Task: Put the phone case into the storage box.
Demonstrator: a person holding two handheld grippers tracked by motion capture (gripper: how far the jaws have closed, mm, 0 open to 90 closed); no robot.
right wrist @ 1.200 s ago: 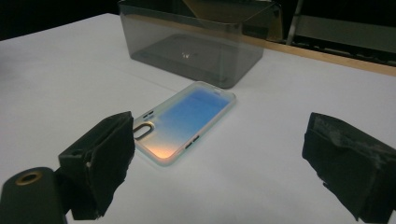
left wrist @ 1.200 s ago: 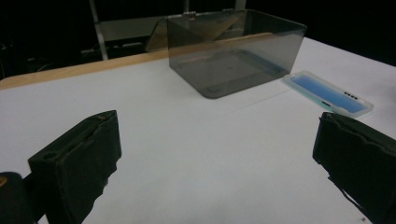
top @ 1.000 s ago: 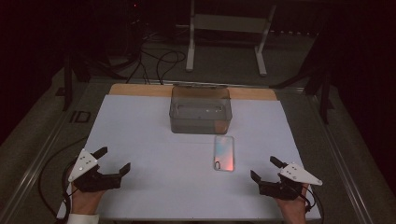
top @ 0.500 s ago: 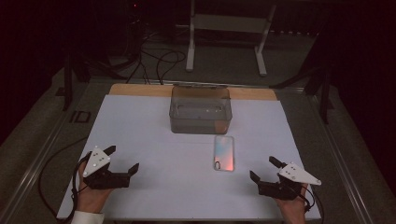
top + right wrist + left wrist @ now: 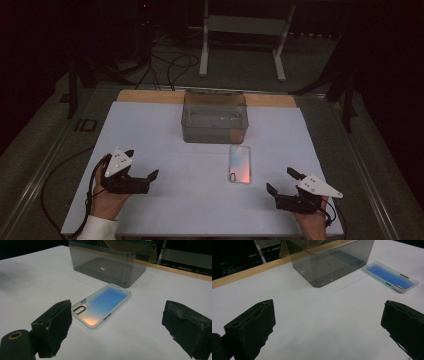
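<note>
A phone case with a blue-to-orange sheen lies flat on the white table, just in front of a smoky clear plastic box. My left gripper hovers open at the front left, held by a hand, pointing toward the box and the case. At the front right my right gripper stands open, its jaws wide apart, with the case lying a short way ahead of them and the box beyond. Neither holds anything.
A wooden strip runs along the table's far edge. Beyond it stand a metal stand and loose cables on the floor. A cable trails off the table's left side.
My left gripper has moved right and forward over the table, toward the middle. The right gripper has hardly moved. The case and box lie as before.
</note>
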